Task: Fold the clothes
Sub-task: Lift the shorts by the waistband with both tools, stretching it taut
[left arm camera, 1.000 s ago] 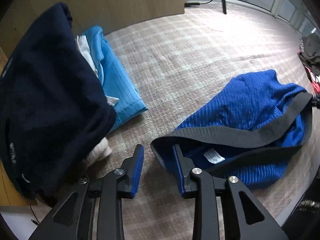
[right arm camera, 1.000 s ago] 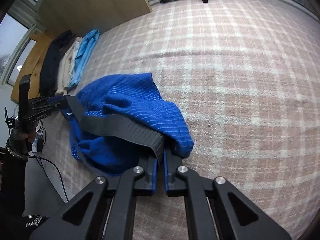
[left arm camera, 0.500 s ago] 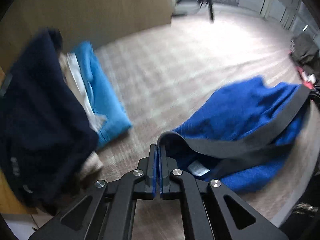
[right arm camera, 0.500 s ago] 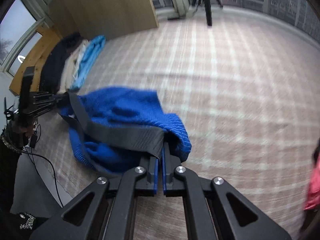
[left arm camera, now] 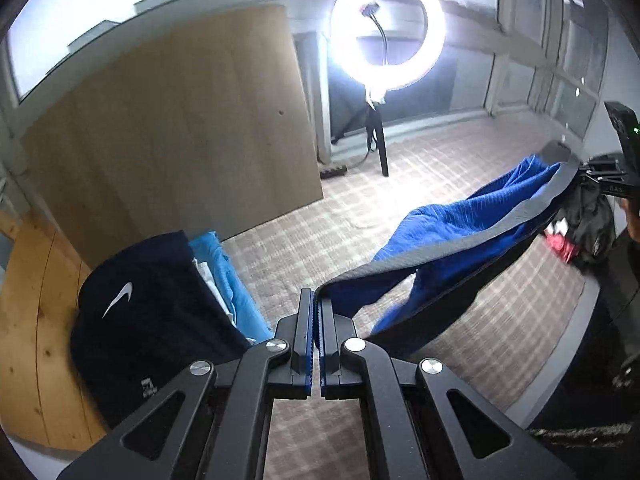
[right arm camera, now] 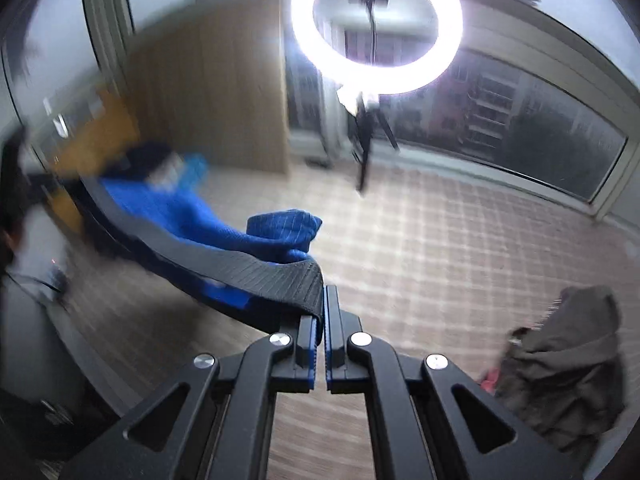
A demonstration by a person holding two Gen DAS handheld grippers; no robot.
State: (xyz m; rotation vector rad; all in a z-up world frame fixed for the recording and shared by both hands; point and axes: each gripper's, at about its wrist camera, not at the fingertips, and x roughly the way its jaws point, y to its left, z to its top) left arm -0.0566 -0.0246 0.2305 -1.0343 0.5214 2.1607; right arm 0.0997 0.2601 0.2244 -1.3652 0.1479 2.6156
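Observation:
A blue striped garment (left arm camera: 468,220) with a dark grey waistband (left arm camera: 452,248) hangs in the air, stretched between both grippers. My left gripper (left arm camera: 316,300) is shut on one end of the waistband. My right gripper (right arm camera: 323,300) is shut on the other end of the waistband (right arm camera: 256,268), with the blue fabric (right arm camera: 188,216) sagging away to the left. The right gripper also shows at the far right of the left wrist view (left arm camera: 600,172).
A stack of folded clothes, navy (left arm camera: 148,312) and light blue (left arm camera: 232,292), lies at the left on the plaid surface (left arm camera: 320,232). A dark grey garment heap (right arm camera: 568,360) lies at the right. A ring light (left arm camera: 388,28) on a stand and a wooden board (left arm camera: 180,132) stand behind.
My left gripper closed on the waistband end. Both grippers then rose and lifted the blue garment off the surface, stretching it between them; both views now tilt up toward the ring light.

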